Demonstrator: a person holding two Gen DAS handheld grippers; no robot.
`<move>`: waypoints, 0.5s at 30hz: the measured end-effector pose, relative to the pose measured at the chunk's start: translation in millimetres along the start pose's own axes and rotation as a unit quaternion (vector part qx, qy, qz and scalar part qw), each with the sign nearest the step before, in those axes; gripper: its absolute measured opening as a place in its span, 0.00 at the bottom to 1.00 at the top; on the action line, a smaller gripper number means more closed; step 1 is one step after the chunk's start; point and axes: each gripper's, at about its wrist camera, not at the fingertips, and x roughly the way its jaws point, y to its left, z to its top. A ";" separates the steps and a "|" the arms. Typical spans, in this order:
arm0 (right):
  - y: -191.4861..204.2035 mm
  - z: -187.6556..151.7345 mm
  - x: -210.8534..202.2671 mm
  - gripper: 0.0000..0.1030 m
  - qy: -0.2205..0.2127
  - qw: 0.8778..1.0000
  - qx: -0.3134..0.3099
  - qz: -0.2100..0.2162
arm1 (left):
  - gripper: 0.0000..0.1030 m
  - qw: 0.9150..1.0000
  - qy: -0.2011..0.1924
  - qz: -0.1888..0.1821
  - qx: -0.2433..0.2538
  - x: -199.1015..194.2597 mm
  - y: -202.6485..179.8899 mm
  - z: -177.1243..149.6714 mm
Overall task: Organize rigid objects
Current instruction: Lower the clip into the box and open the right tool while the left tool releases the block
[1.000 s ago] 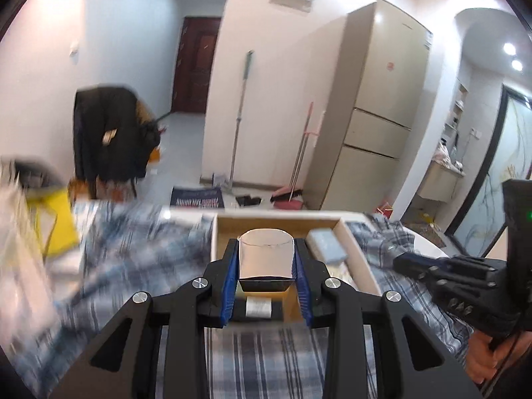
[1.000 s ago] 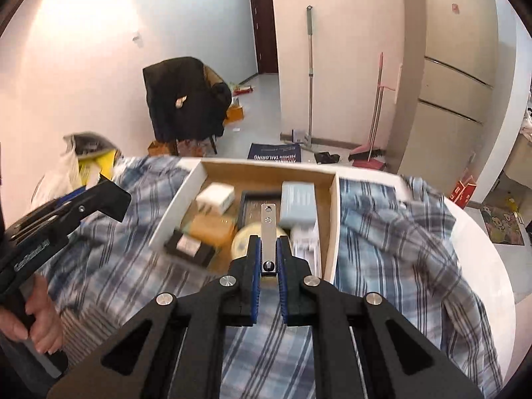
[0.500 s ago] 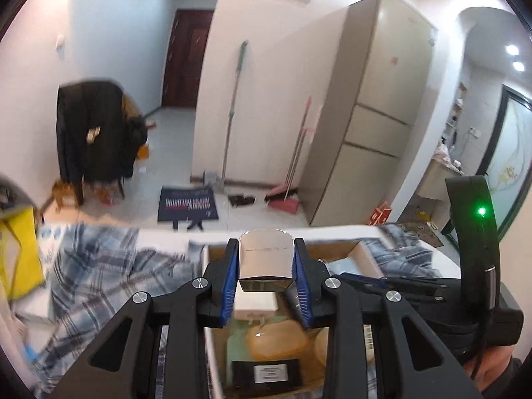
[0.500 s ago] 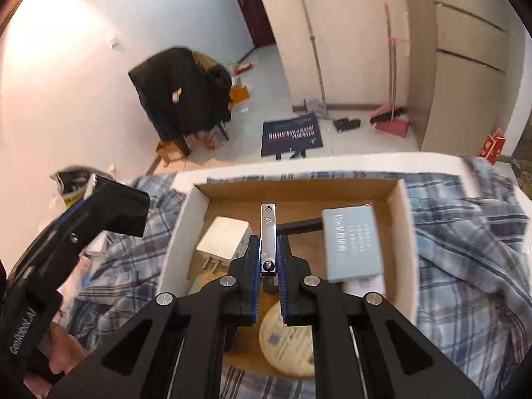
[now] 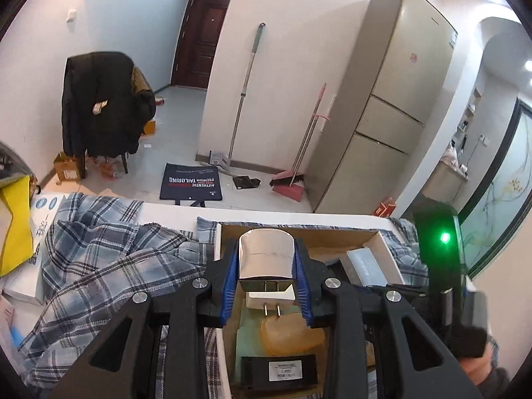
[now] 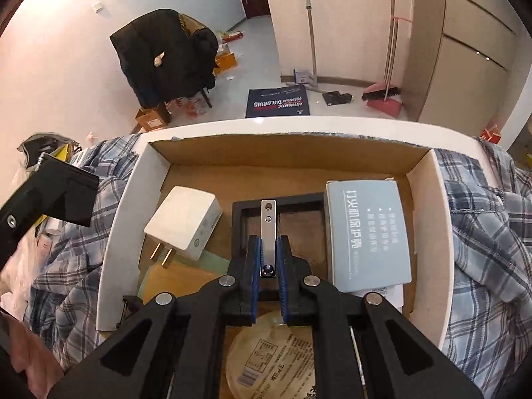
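Observation:
My left gripper [image 5: 266,261] is shut on a grey-white plug adapter [image 5: 266,256] and holds it over the near left part of the open cardboard box [image 5: 232,229]. My right gripper [image 6: 268,252] is shut on a flat metal plate [image 6: 268,229] above the box [image 6: 133,193], over a black frame [image 6: 282,206]. In the box lie a white charger [image 6: 184,221], a pale blue booklet [image 6: 369,232], a round tin [image 6: 272,359], an amber object [image 5: 289,335] and a black labelled bar [image 5: 279,369].
The box sits on a white table covered with a plaid cloth [image 5: 99,266]. White boxes [image 5: 40,212] and a yellow bag [image 5: 13,226] lie at the left. Beyond the table stand a jacket-draped chair [image 5: 103,106], mop, broom and fridge [image 5: 392,109].
Both grippers have moved forward over the box while keeping hold of their objects. The box contents now lie directly under them.

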 end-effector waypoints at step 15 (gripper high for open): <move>-59.1 -29.8 -94.5 0.39 -0.115 0.990 0.071 -0.050 | 0.32 0.996 0.084 -0.034 0.010 26.1 -20.3 -14.5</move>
